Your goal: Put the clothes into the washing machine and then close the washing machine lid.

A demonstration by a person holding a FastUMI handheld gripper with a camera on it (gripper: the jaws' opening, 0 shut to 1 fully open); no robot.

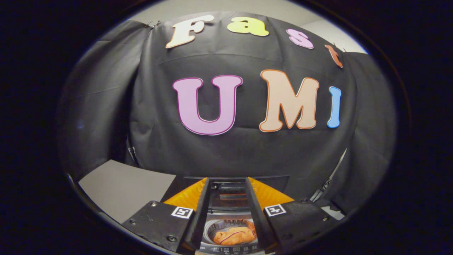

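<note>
Hovering above a small grey top-loading washing machine (229, 226), the gripper (228, 184) is holding its two fingers (193, 196) moderately apart, gripping nothing. Between them, the machine's round drum opening (212, 230) is showing below, and a crumpled orange cloth with a dark seam line (235, 235) is lying inside the drum. Beyond the cloth, the dark, glossy lid (231, 189) is standing raised at the rear of the machine, just ahead of the fingertips. Left of the fingers, a pale grey tabletop (124, 187) is stretching toward the draped black cloth wall (106, 106) behind everything.
</note>
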